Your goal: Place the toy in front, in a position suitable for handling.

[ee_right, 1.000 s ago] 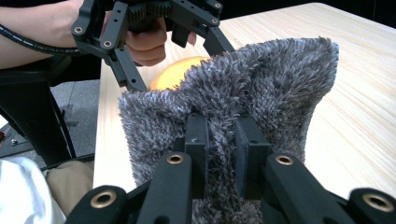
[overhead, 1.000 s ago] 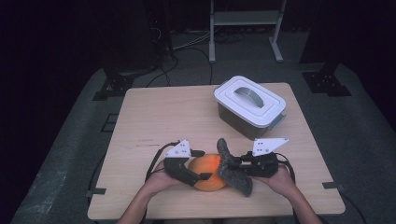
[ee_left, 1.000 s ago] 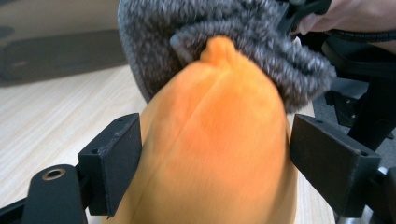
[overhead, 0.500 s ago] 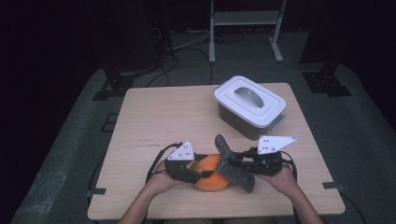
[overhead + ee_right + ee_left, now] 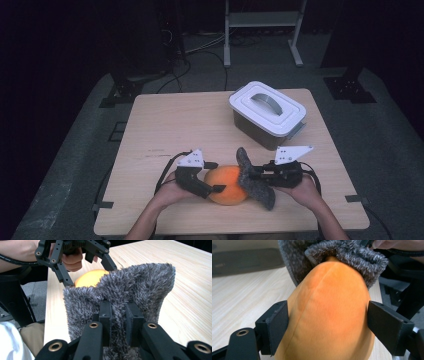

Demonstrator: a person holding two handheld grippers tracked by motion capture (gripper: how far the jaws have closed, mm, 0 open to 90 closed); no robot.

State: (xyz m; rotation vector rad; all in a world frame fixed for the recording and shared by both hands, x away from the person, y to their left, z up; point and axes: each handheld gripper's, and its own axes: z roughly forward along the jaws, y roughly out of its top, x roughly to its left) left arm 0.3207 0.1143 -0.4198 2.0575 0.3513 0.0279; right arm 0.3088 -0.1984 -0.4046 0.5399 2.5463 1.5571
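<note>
Between the jaws of our left gripper (image 5: 325, 322) sits the orange ball (image 5: 329, 312), a soft, plush-looking thing with a seam running down it; both pads press its sides, so this gripper is clamped on the ball. From the high view we see the same gripper (image 5: 210, 180) at the near edge of the table (image 5: 165, 125), with the ball (image 5: 227, 184) resting on the wood just to its right. Against the far side of the ball lies the grey cloth (image 5: 337, 252), a shaggy piece that drapes over the ball's top and touches it. Our right gripper (image 5: 118, 315) has its jaws drawn close together with a fold of that cloth (image 5: 140, 285) pinched between them, so it grips the cloth. In the high view this gripper (image 5: 257, 175) points left toward the ball, and the cloth (image 5: 252, 180) stands partly upright between gripper and ball, its lower end trailing toward the table's near edge. From the right gripper view we also see the ball (image 5: 90, 277) peeking over the cloth's rim, with the left gripper (image 5: 82, 262) beyond it, held by a hand (image 5: 72, 261). Farther off, toward the back right of the table and well apart from both grippers, stands a box (image 5: 267, 117) with a white lid and a grey handle.
</note>
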